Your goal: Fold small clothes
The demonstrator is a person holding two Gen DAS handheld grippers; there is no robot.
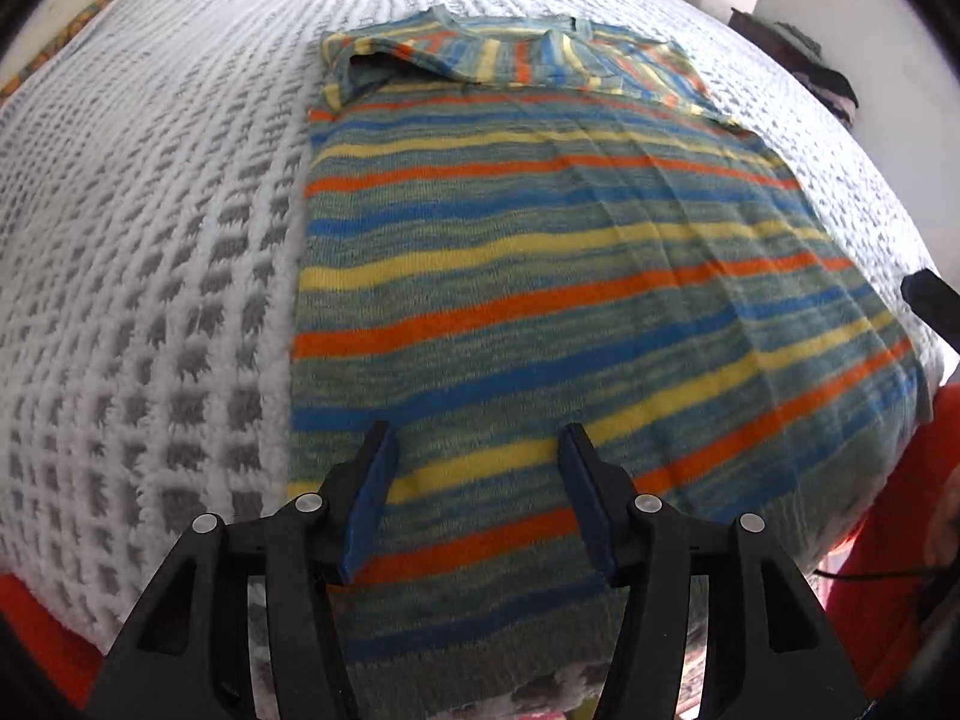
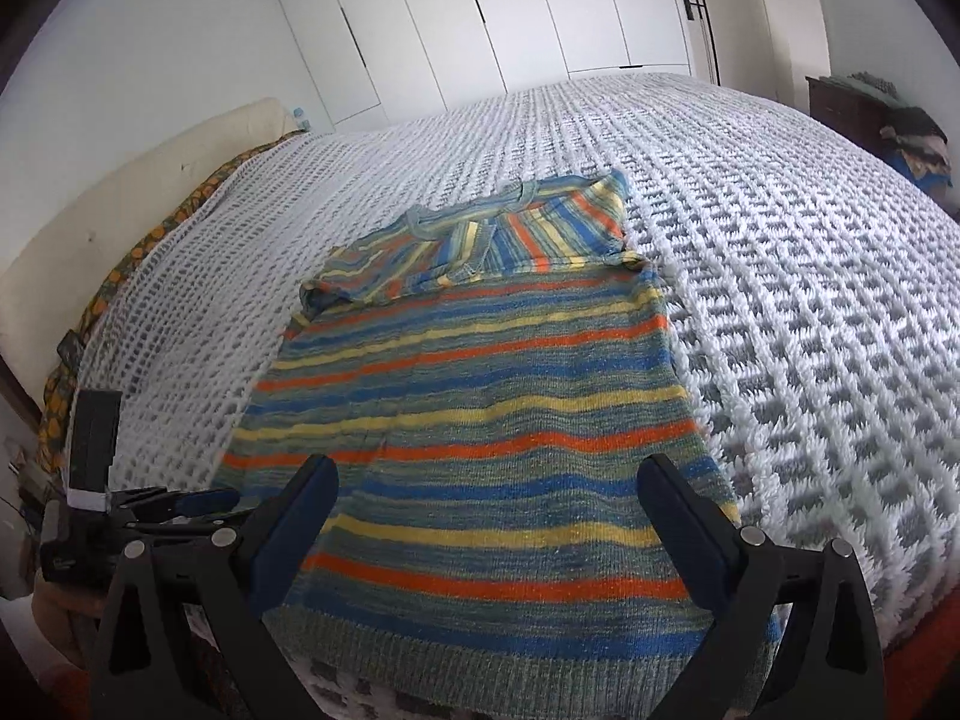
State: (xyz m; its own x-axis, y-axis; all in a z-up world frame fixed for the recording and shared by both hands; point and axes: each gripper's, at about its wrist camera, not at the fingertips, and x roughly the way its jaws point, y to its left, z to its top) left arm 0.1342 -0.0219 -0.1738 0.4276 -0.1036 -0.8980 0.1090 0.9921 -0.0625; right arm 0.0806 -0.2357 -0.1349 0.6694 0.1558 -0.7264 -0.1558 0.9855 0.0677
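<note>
Bed: white and grey waffle-knit blanket [image 2: 810,330] is covering it.
Garment: striped blue, yellow, orange knitted sweater [image 1: 540,276] is lying flat on the blanket, sleeves folded inward.
Left claw [image 1: 480,450]: hovering spread above the hem.
Right claw [image 2: 486,480]: hovering spread wide, pinching nothing.

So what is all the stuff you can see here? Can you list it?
Sweater: one, striped blue, orange, yellow and green, flat on the bed, sleeves folded in at the far end.
Blanket: one, white and grey knit, covering the bed.
Patterned cloth: one, orange and dark, along the bed's left edge.
Wardrobe doors: several, white, on the far wall.
Dark cabinet: one, far right, clothes piled on top.
Left gripper: one, black with blue pads, open over the sweater's near left part.
Right gripper: one, black with blue pads, open over the sweater's hem.
</note>
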